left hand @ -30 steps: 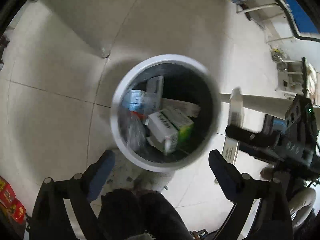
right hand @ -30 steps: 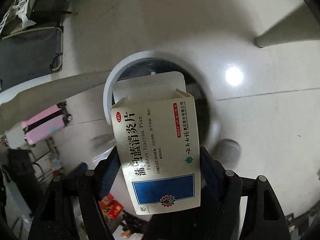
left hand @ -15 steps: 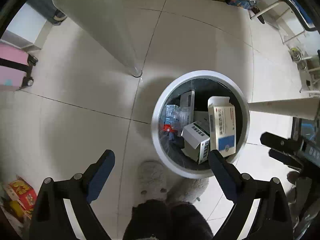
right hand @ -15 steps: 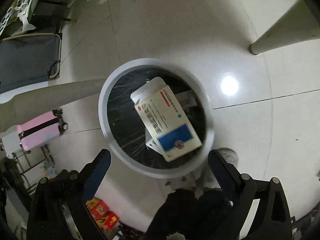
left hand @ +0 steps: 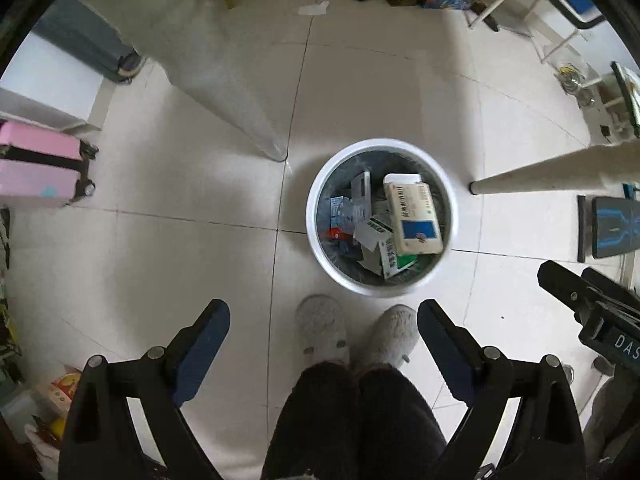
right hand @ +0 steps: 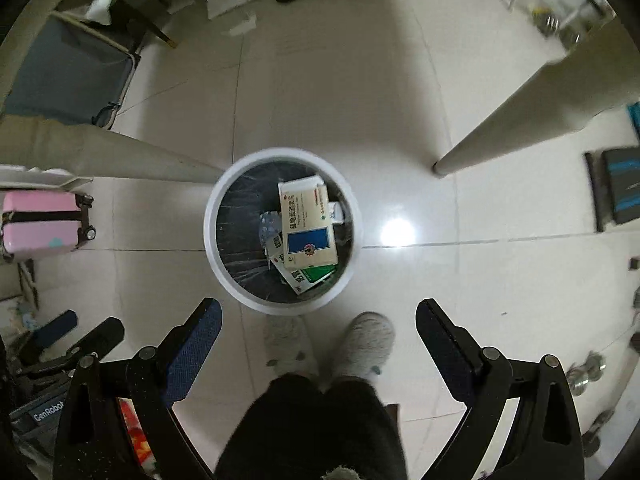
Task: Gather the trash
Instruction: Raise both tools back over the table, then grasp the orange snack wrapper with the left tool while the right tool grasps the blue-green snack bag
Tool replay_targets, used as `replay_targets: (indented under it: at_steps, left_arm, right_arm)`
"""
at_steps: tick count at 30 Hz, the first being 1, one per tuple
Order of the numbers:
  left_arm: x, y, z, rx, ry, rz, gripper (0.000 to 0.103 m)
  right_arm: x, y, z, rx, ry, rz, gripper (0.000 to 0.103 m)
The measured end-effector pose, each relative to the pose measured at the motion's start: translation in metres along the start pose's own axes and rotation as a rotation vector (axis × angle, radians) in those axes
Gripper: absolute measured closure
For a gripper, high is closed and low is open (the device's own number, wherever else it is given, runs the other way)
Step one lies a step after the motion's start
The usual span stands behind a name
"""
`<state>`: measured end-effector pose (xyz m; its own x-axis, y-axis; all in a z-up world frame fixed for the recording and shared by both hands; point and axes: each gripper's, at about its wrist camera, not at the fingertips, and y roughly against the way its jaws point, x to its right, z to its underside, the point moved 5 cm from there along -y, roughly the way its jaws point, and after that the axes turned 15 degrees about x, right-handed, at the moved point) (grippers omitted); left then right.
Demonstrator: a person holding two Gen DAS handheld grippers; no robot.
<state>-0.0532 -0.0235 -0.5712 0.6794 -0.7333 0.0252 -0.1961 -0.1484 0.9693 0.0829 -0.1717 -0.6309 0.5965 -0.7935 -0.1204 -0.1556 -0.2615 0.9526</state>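
A round white trash bin [left hand: 320, 184] with a dark liner stands on the tiled floor; it also shows in the right wrist view [right hand: 212, 216]. A cream medicine box with a blue panel [left hand: 414, 218] [right hand: 308, 226] lies on top of several other cartons inside it. My left gripper [left hand: 323, 320] is open and empty, high above the floor, nearer than the bin. My right gripper [right hand: 318, 318] is open and empty, also high above the bin's near side. It appears at the right edge of the left wrist view [left hand: 580, 296].
The person's grey slippers [left hand: 352, 334] stand just in front of the bin. Table legs [left hand: 240, 92] [left hand: 540, 174] rise beside it. A pink suitcase [left hand: 40, 164] is at left, a grey case [right hand: 68, 76] farther back, red packets [right hand: 134, 436] on the floor at lower left.
My right gripper opened and dropped the cream medicine box into the bin. Both grippers then rose well above the bin, which now looks smaller.
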Motion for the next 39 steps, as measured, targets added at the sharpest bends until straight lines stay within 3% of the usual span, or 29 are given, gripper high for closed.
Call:
replay_targets:
  at_steps: [7,18,26,32,34,39]
  left_arm:
    - [0.002,0.088,-0.014,0.056,-0.038,0.017,0.007]
    - [0.004,0.219,-0.036,0.143,-0.082,0.06,0.007]
    - [0.002,0.285,-0.072,0.234,-0.071,0.04,0.007]
    - [0.004,0.312,-0.145,0.363,-0.044,-0.021,0.007]
    - [0.007,0.318,-0.178,0.39,-0.021,-0.038,0.0]
    - [0.027,0.306,-0.266,0.401,0.041,-0.064,0.0]
  right_arm:
    - [-0.005,0.107,-0.008,0.074,0.026,0.022,0.004]
    - [-0.025,0.266,-0.014,0.117,-0.006,-0.009,0.004]
    - [-0.045,0.355,-0.045,0.171,-0.056,-0.069,0.004]
    - [-0.045,0.387,-0.121,0.259,-0.115,-0.112,0.004]
    - [-0.041,0.39,-0.159,0.282,-0.108,-0.109,0.004]
    - [-0.016,0.371,-0.265,0.305,-0.091,-0.094,0.003]
